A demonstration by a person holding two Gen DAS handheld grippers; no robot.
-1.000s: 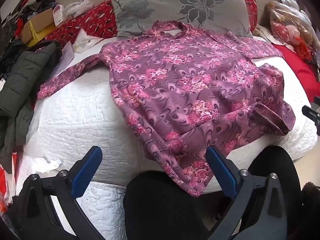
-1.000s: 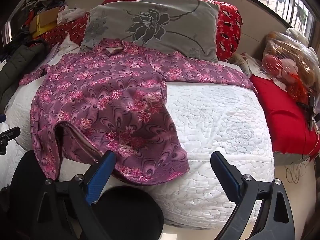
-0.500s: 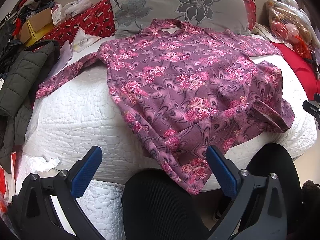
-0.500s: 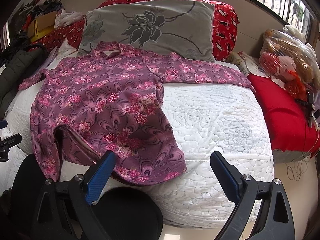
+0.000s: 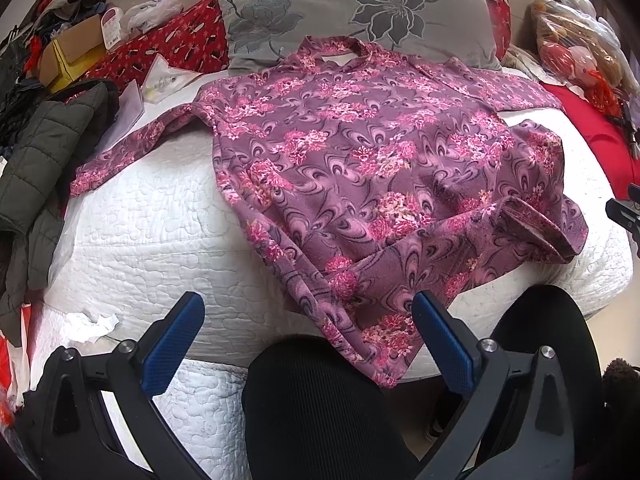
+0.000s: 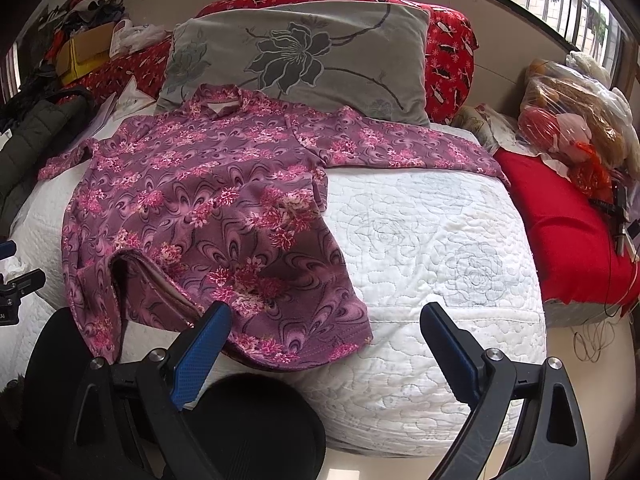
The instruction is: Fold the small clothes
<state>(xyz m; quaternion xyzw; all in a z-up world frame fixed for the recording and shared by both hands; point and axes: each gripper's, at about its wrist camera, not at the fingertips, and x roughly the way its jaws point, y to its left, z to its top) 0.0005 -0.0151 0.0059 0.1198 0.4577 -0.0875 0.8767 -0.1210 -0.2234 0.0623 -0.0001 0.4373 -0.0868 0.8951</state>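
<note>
Floral shirt [image 5: 372, 168]: flat on the bed [image 6: 432, 240], collar far, hem hanging over the near edge, long axis straight ahead; left gripper [image 5: 308, 340] and right gripper [image 6: 326, 350] wide, empty, near the hem.

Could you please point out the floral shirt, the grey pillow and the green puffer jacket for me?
floral shirt [image 6: 208, 200], right wrist view, middle of its body.
grey pillow [image 6: 296, 52], right wrist view, its flower print.
green puffer jacket [image 5: 44, 152], left wrist view, quilted front.
</note>
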